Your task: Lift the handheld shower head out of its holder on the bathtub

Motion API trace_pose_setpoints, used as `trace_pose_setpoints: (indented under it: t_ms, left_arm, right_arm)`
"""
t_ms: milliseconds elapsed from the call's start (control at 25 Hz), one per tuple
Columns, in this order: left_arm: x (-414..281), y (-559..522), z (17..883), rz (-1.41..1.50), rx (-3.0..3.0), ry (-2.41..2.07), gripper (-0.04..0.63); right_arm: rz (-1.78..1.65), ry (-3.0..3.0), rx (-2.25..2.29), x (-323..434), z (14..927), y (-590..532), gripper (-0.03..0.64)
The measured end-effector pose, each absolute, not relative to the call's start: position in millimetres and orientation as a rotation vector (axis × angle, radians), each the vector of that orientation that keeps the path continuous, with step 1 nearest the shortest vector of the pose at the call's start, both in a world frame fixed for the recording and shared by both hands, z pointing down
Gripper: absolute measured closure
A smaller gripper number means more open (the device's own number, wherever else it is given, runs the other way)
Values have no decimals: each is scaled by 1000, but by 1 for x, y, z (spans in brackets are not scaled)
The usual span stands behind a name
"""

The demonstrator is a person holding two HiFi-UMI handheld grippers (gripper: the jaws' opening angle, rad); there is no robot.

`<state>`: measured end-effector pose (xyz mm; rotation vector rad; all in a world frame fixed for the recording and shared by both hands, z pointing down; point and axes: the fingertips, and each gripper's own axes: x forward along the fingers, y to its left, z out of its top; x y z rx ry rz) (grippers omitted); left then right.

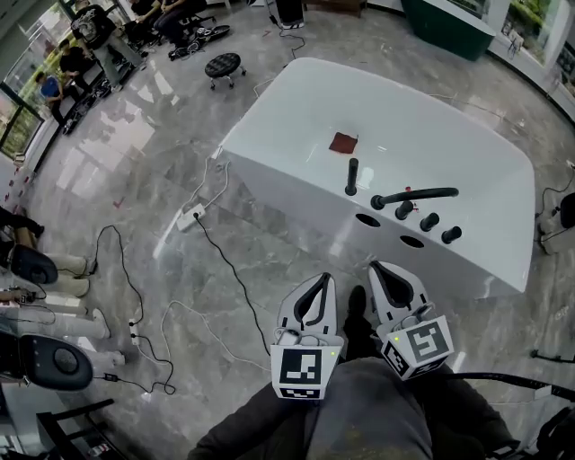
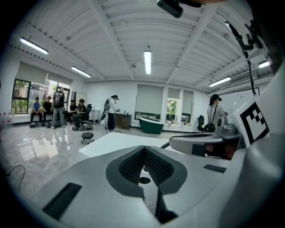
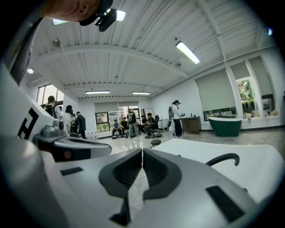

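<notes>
left gripper (image 1: 321, 280), right gripper (image 1: 376, 268) closed, empty; slim black shower head (image 1: 351, 176) upright on glossy white bathtub (image 1: 287, 108).

a round black stool (image 1: 224, 65) stands on the glossy grey floor (image 1: 126, 171). a white power strip (image 1: 190, 216) lies there, a black cable (image 1: 235, 277) trailing beside it. a dark green tub (image 1: 446, 25) sits far behind.

The handheld shower head (image 1: 351, 173) is a slim black stick standing upright in its holder (image 1: 350, 190). The holder shows only as a small dark base on the broad near rim of the white bathtub (image 1: 296, 193), roughly midway along that rim. Nothing touches it.
</notes>
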<state>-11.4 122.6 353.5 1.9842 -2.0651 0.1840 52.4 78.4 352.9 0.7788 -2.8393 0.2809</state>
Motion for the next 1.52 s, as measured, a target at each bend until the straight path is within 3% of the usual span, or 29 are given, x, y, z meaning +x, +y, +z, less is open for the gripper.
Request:
trace_pose_setpoints:
  t_ms: [1000, 1520]
  left_arm:
    - [-6, -30, 364, 355, 1962, -2041, 592]
    - [-63, -67, 387, 316, 1941, -2016, 592]
  right_arm:
    - [414, -2870, 799, 53, 370, -90, 612]
    - [407, -2805, 838, 9, 395, -124, 612]
